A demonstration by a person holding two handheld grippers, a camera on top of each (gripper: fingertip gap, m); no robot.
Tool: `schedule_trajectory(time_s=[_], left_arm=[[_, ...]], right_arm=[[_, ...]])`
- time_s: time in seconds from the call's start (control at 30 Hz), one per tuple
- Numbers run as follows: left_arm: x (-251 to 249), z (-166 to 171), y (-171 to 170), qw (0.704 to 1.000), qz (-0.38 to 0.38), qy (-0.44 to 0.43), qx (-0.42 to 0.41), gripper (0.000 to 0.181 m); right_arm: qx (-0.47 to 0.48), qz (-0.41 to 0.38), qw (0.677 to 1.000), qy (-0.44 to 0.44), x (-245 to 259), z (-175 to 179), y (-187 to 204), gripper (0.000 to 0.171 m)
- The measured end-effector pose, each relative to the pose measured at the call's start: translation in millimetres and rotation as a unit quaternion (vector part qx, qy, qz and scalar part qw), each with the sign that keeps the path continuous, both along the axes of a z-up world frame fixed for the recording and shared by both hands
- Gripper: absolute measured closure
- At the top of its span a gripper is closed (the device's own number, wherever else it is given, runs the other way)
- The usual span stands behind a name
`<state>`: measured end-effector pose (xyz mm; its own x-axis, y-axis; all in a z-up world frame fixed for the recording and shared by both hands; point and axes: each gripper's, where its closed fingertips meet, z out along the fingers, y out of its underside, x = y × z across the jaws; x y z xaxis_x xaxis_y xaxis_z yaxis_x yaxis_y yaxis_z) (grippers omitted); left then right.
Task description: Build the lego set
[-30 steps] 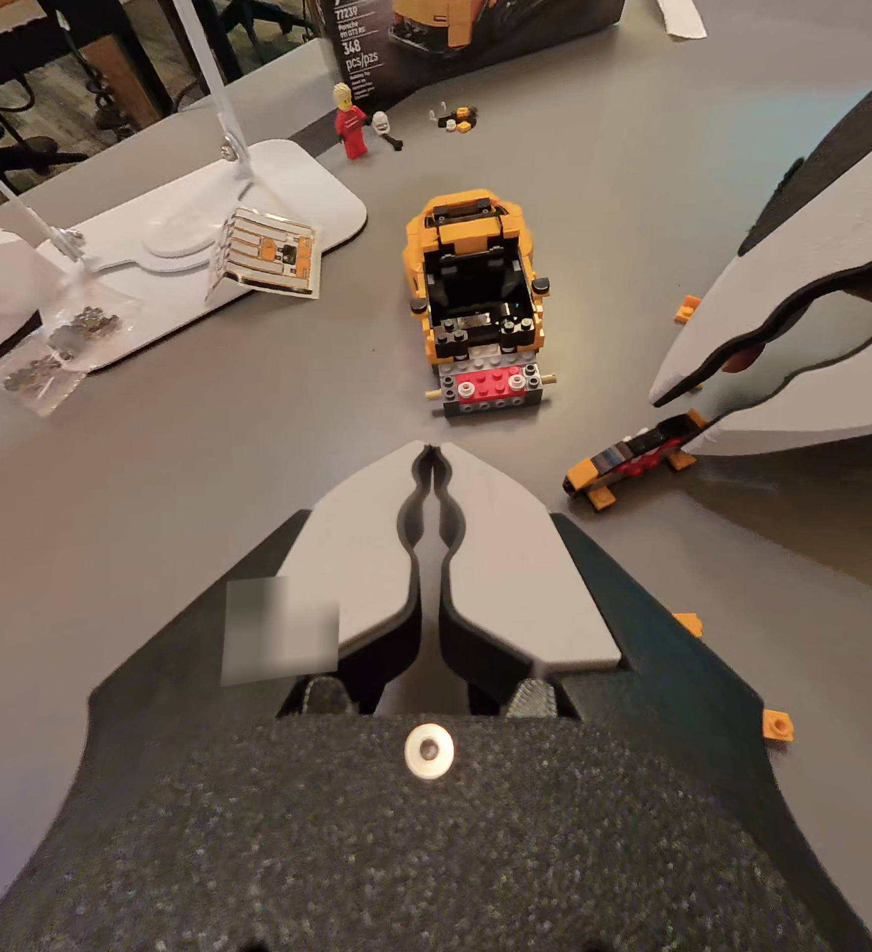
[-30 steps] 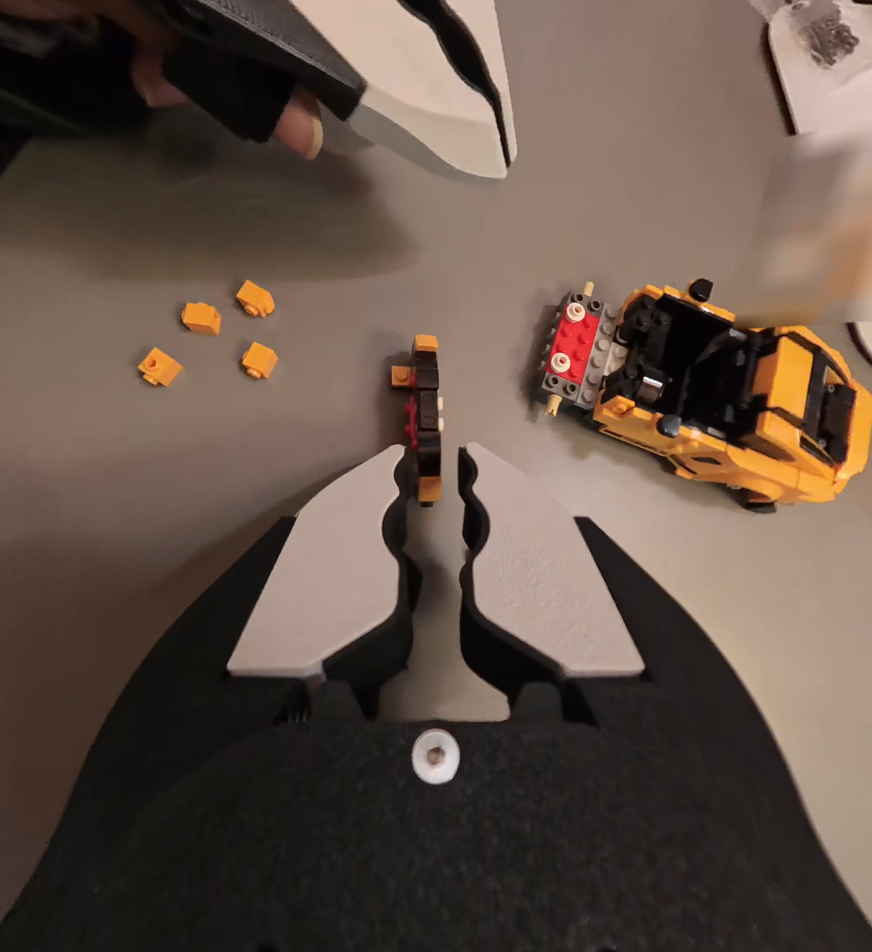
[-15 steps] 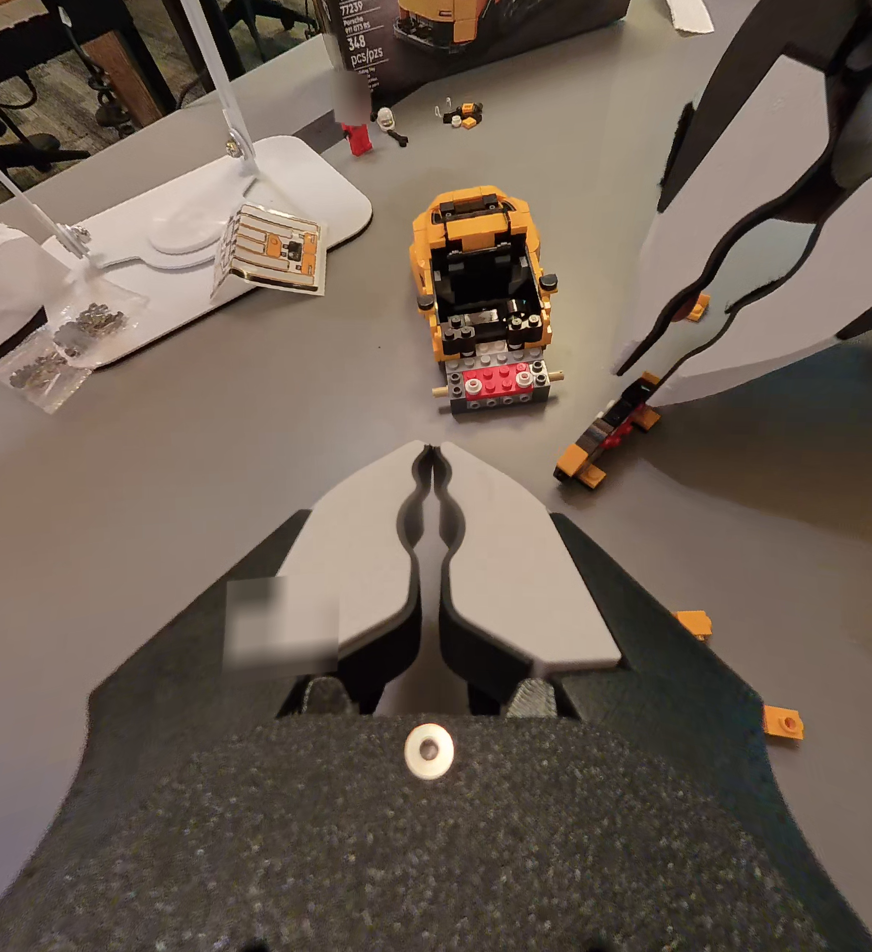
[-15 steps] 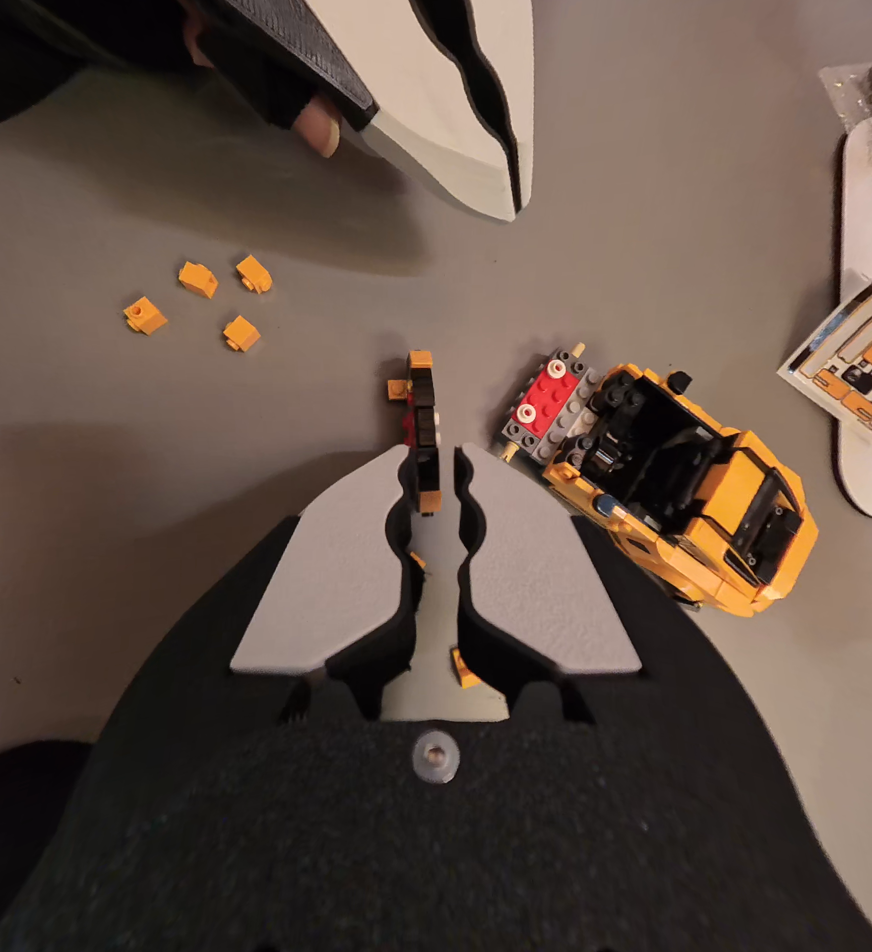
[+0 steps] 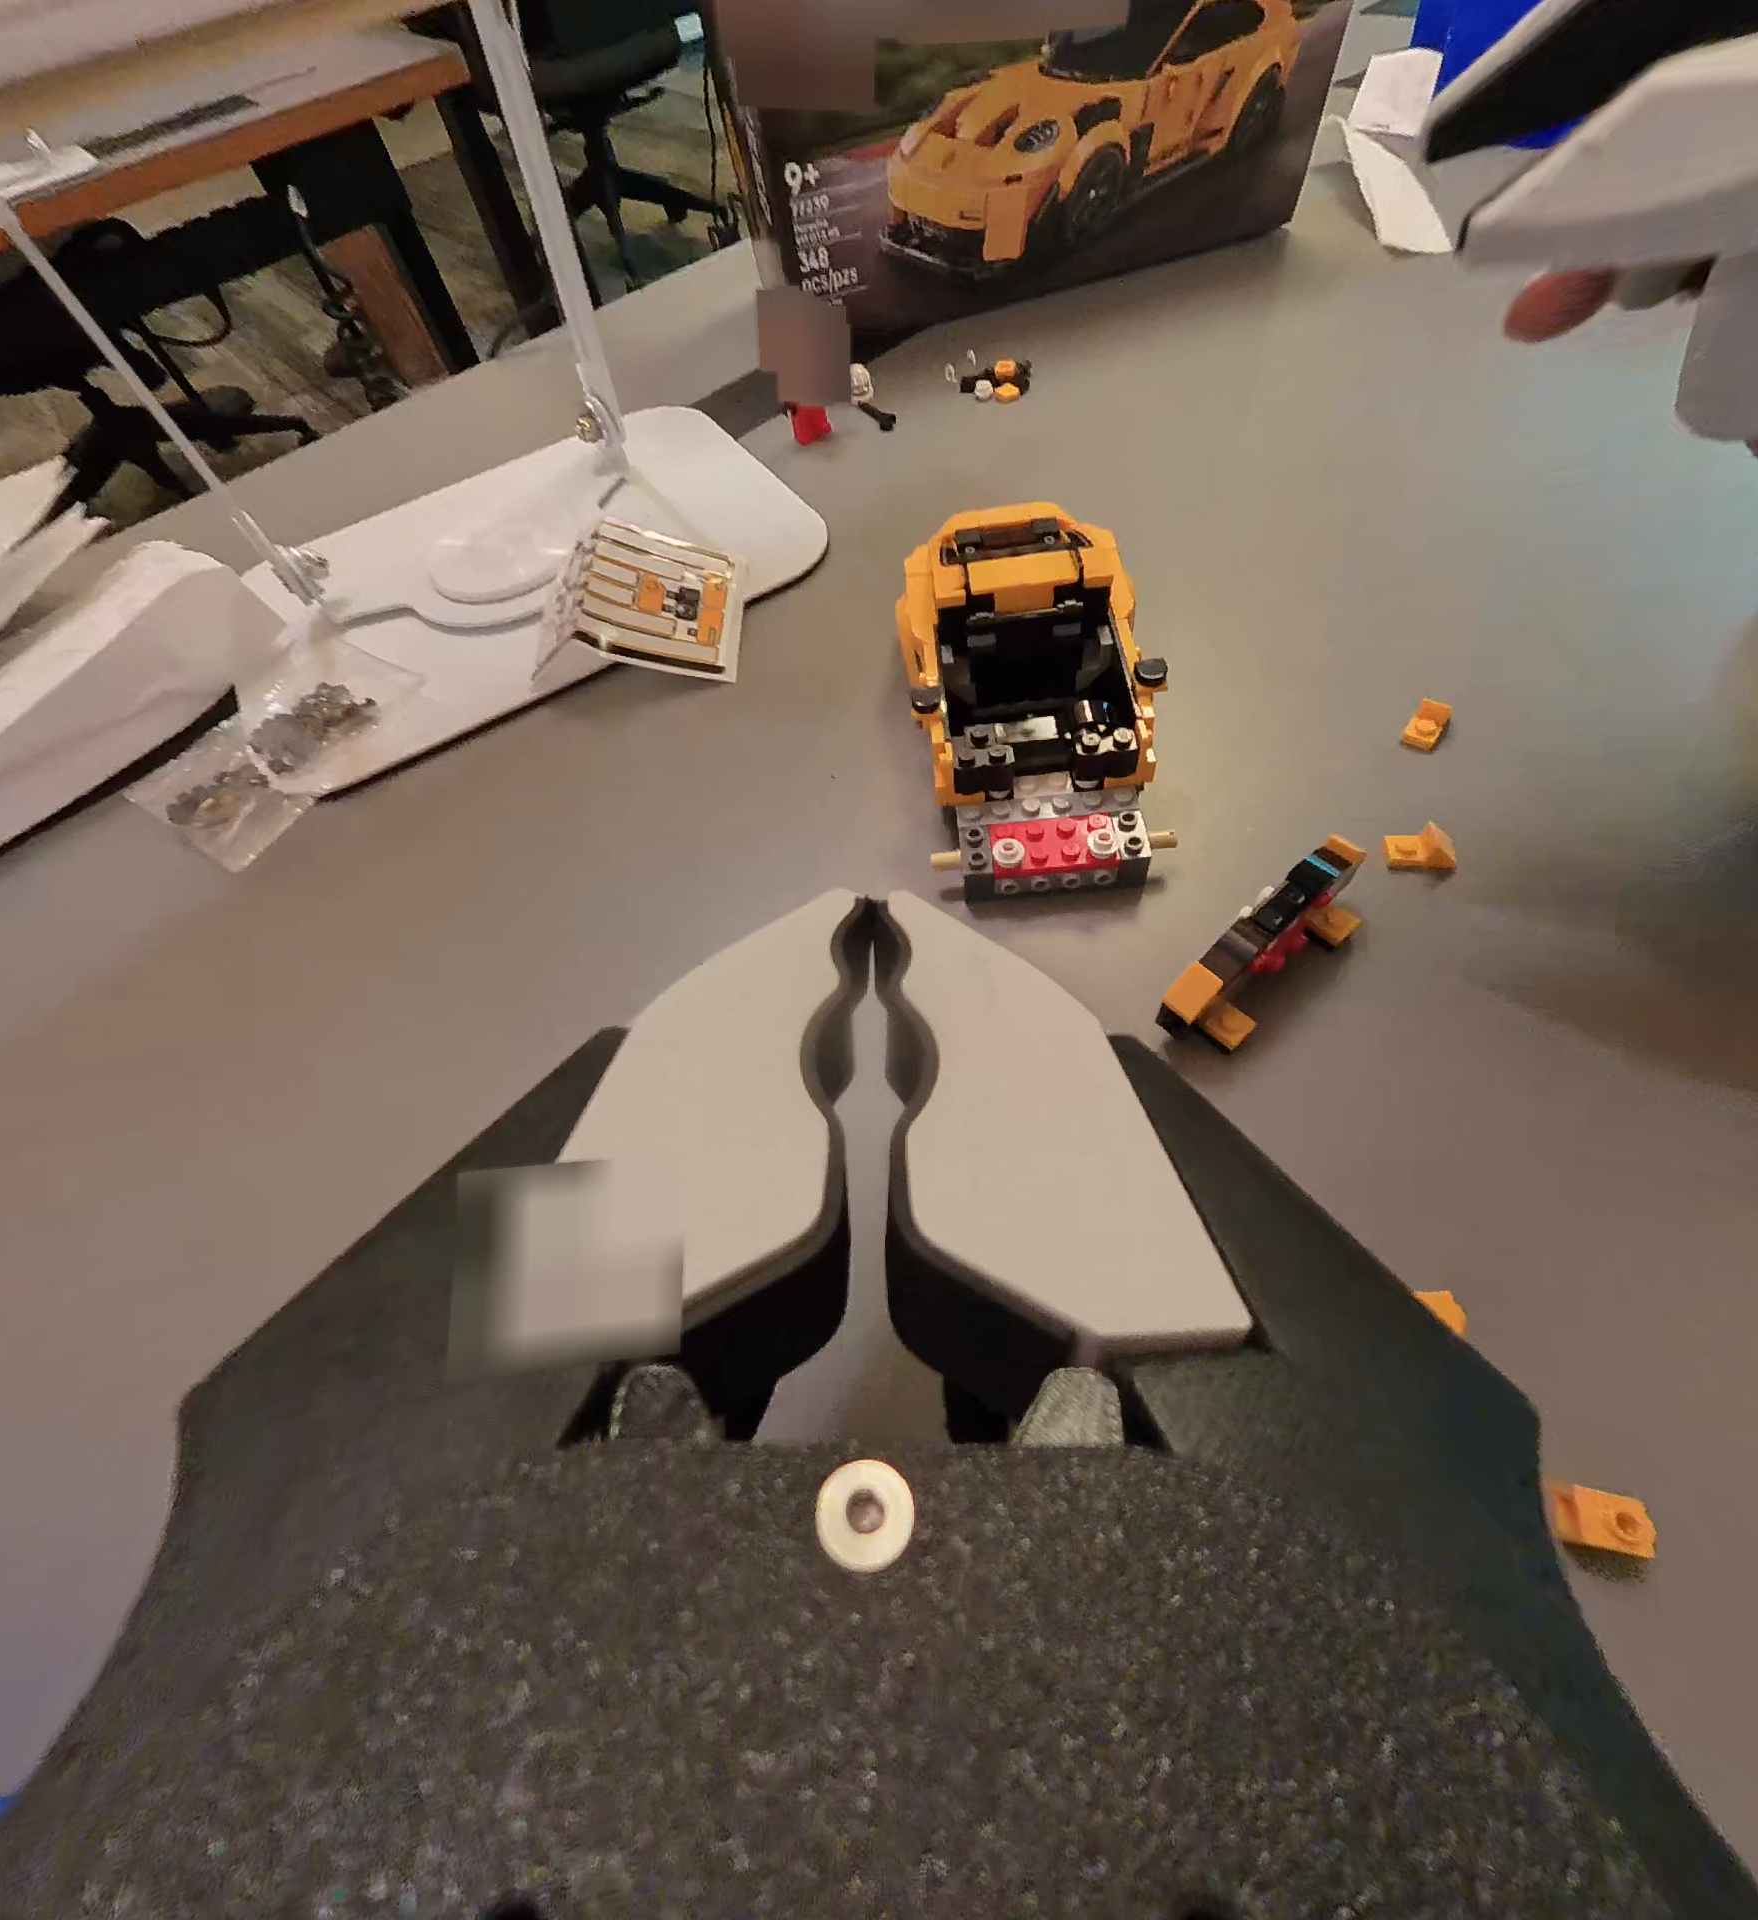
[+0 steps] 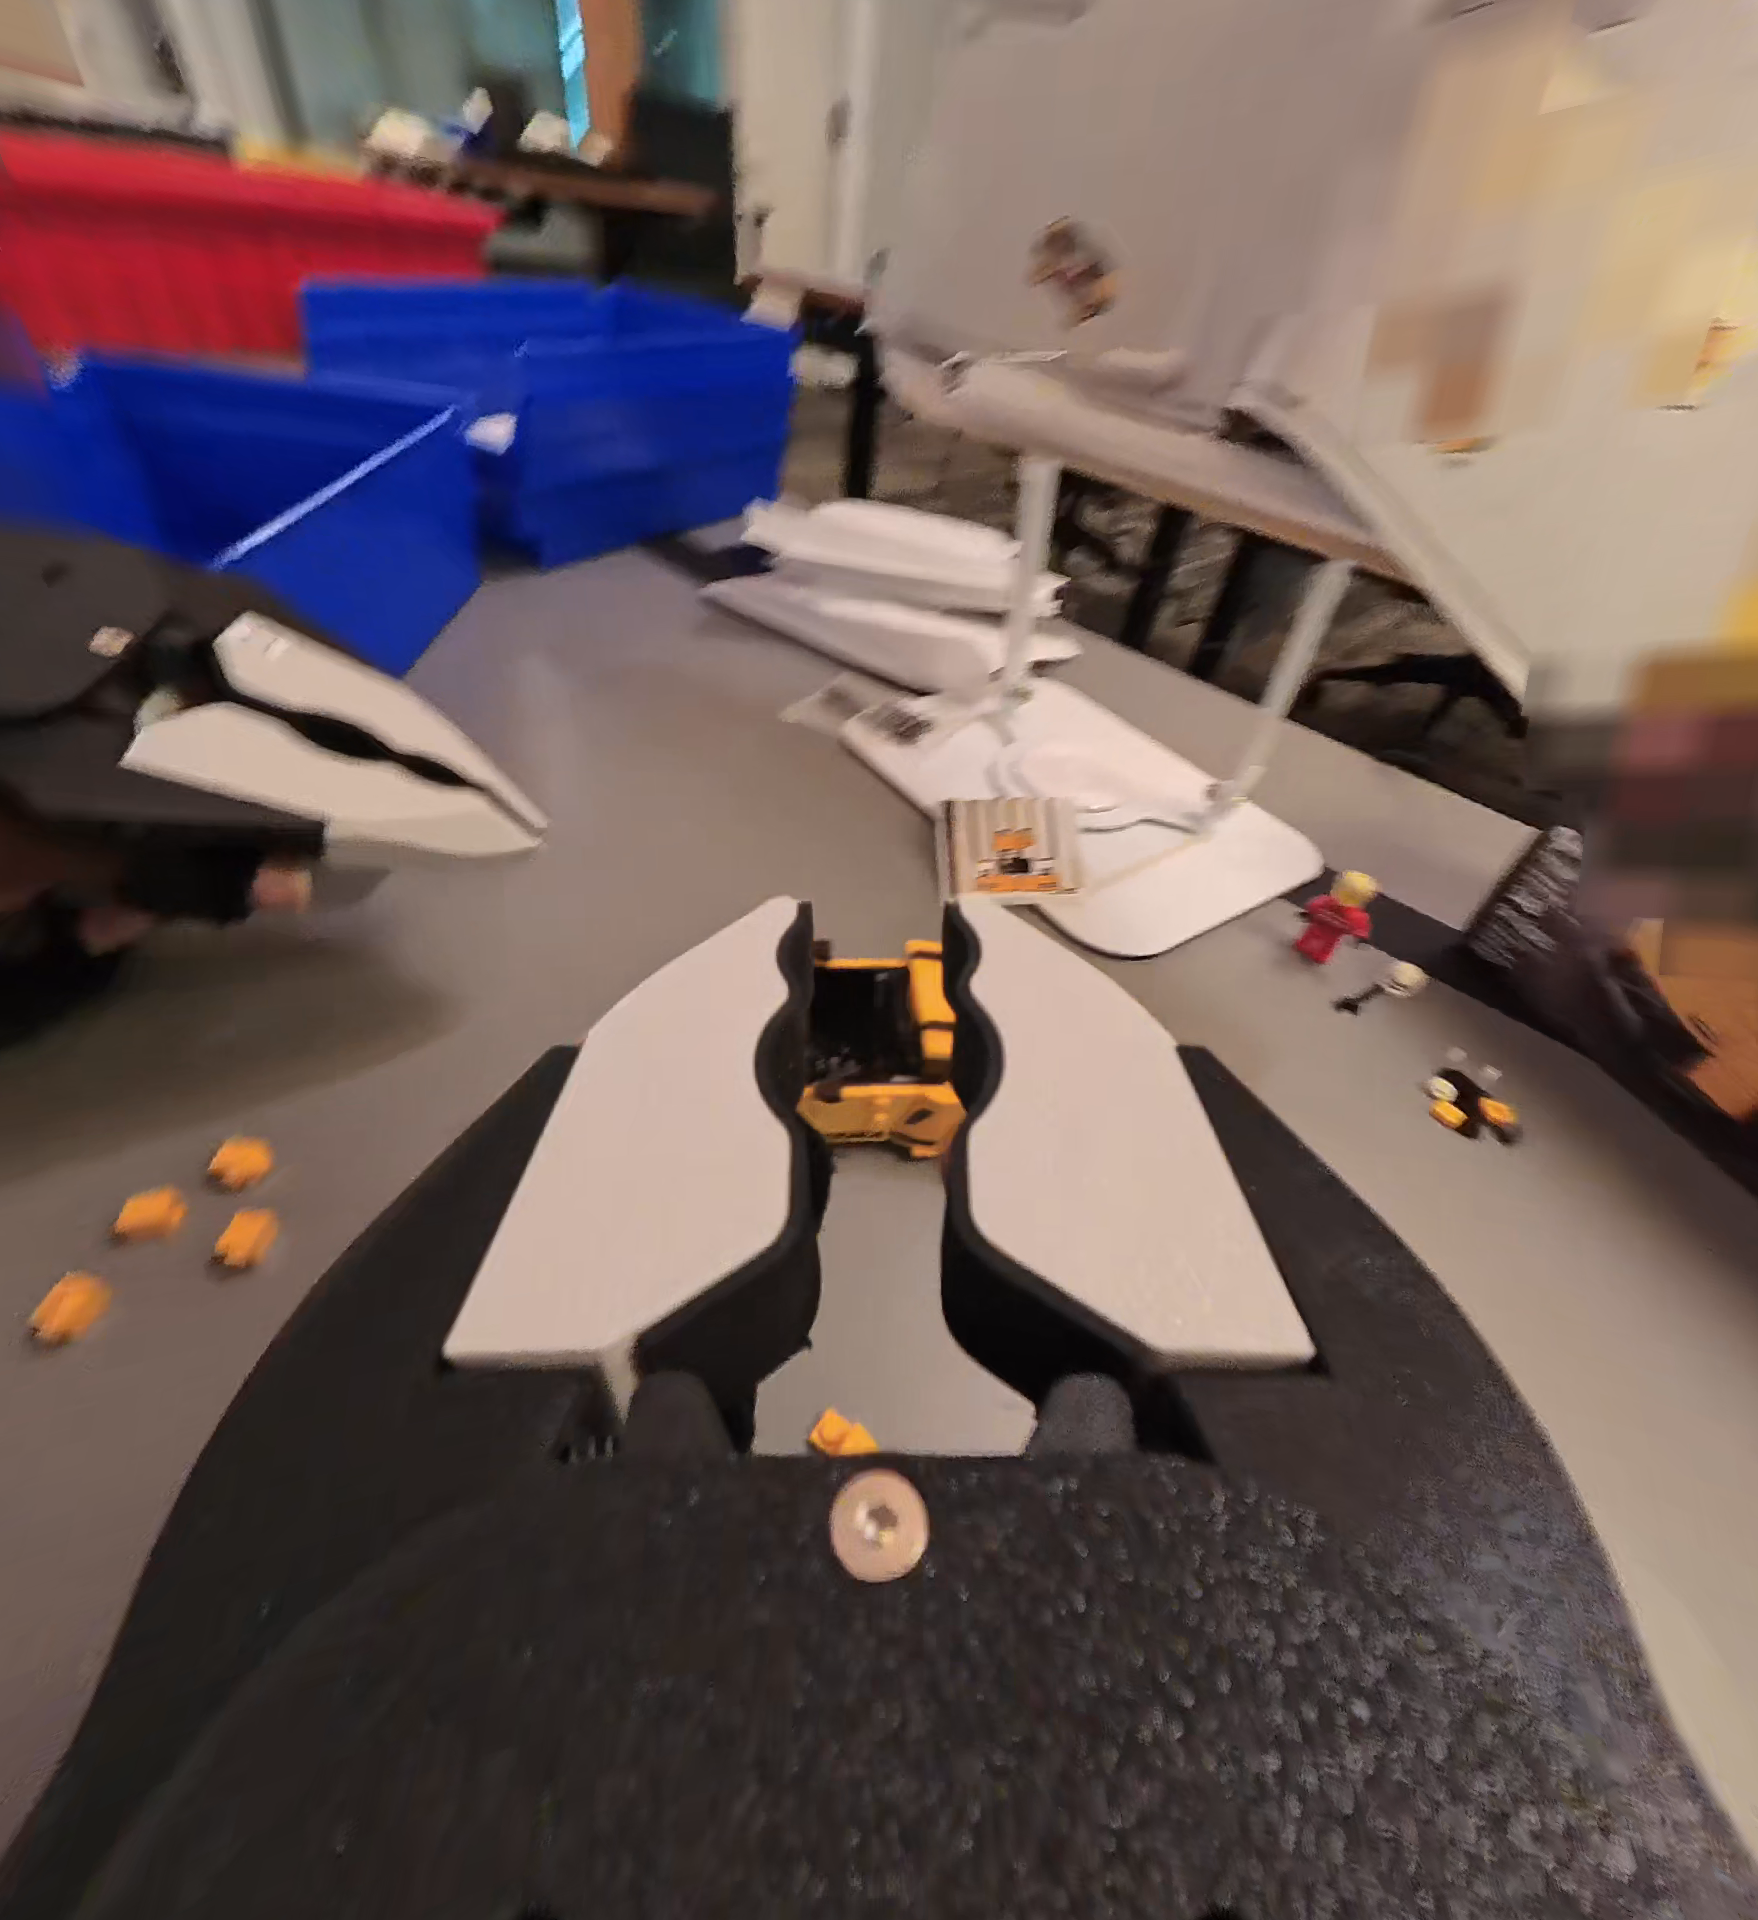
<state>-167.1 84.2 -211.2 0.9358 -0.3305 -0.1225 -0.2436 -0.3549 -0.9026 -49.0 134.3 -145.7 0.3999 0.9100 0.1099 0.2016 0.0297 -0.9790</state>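
Left gripper: jaws closed, empty, low over grey bench. Right gripper: jaws narrowly parted, empty. Black-and-orange sub-assembly: lay just right of left gripper. Part-built orange car: stood beyond, upright. Loose orange pieces: scattered. Set box: far edge.

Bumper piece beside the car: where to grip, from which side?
Grip the bumper piece across its narrow black middle, from above, jaws closing on the long sides. It lies flat on the table, apart from the car; orange tabs stick out at both ends.
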Motion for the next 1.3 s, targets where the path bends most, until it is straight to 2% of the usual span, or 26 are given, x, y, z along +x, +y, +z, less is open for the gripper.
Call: schedule_trajectory(time_s=[0.13,0.27,0.53,1.1,1.3], left_arm=[[-8,9,3,0.999,0.014,0.001,0.032,0.181],[-25,14,6,0.998,0.039,0.003,0.049,0.181],[-46,7,9,0.996,0.074,-0.003,0.040,0.181],[-39,-6,13,0.998,0.054,-0.013,0.014,0.181],[-41,-6,13,0.998,0.052,-0.023,0.015,0.181]], right_arm=[[-0.022,-0.102,0.992,0.077,31,4,32,0.152],[-0.034,-0.154,0.984,0.080,49,-11,52,0.154],[-0.041,-0.160,0.983,0.080,50,-15,55,0.154],[-0.024,-0.164,0.983,0.080,52,-9,52,0.154],[-0.033,-0.163,0.984,0.064,47,-19,54,0.154]])
